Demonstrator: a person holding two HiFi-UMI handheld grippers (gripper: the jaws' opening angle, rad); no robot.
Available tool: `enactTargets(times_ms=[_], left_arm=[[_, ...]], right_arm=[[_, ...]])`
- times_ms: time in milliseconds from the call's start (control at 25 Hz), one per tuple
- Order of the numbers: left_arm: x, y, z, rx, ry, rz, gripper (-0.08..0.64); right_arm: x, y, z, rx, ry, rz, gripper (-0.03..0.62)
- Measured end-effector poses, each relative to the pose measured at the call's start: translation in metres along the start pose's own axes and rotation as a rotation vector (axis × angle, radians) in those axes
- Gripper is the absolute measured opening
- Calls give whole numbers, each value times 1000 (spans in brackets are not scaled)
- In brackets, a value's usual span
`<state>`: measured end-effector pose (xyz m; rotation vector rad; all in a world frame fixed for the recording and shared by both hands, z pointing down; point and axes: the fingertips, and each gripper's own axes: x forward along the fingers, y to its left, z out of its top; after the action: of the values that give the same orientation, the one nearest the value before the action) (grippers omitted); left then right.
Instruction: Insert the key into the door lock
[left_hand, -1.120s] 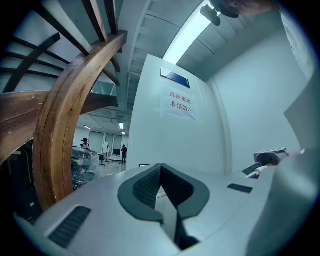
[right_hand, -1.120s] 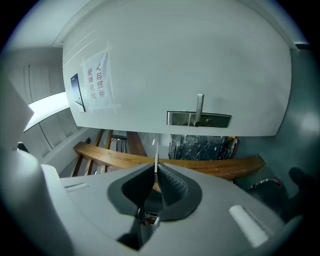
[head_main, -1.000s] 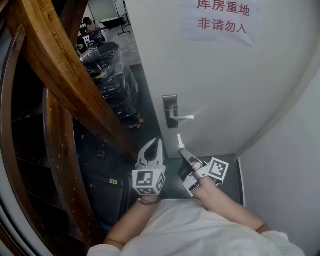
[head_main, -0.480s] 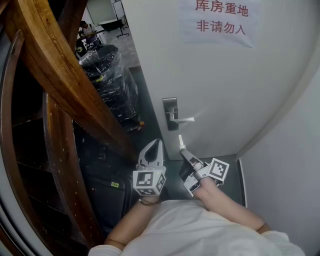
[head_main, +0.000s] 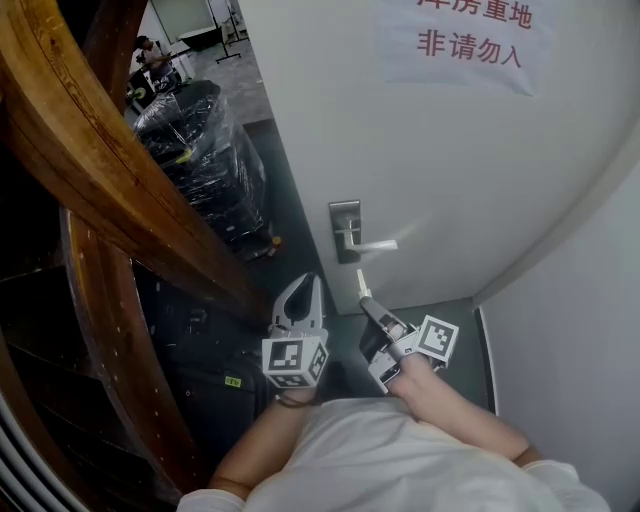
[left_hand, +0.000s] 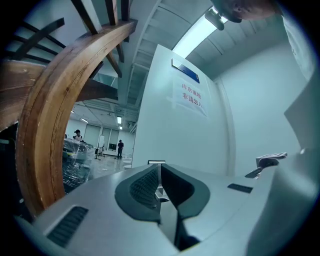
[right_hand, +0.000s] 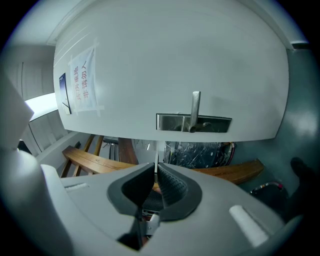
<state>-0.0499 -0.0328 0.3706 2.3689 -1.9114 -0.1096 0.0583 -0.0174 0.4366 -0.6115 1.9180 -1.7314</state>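
The white door carries a metal lock plate (head_main: 345, 230) with a lever handle (head_main: 374, 244). My right gripper (head_main: 368, 300) is shut on a thin pale key (head_main: 361, 283), which sticks out toward the door just below the handle and is still apart from it. In the right gripper view the key blade (right_hand: 157, 161) shows edge-on between the pads, with the lock plate (right_hand: 215, 123) and handle (right_hand: 195, 106) ahead. My left gripper (head_main: 309, 286) is shut and empty beside it, and its tips (left_hand: 159, 169) point at the door.
A curved wooden stair rail (head_main: 110, 190) rises close on the left. Black plastic-wrapped goods (head_main: 200, 160) stand beyond it, and dark bags (head_main: 215, 385) lie on the floor. A paper sign (head_main: 465, 40) hangs on the door, a white wall (head_main: 580, 330) closes the right, and people stand far off (left_hand: 120, 148).
Both grippers have moved a little nearer the door along with the person. The rail and wrapped goods have slid left and the lock sits slightly closer. Both jaws stay shut.
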Motion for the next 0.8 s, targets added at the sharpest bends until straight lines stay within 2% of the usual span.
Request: enactTargets(times_ms=[160,360,800], left_arm=[[23,19,-15,-15,33,-38,9],[58,43,-30,-41,61,-93,75],[107,82,-60,-24,114,-205,107]], right_arm=[[19,-18,5,17,-25,-36,23],[41,-48,14,28,-59,-88,23],[76,-100,18,11,-129,-142,23]])
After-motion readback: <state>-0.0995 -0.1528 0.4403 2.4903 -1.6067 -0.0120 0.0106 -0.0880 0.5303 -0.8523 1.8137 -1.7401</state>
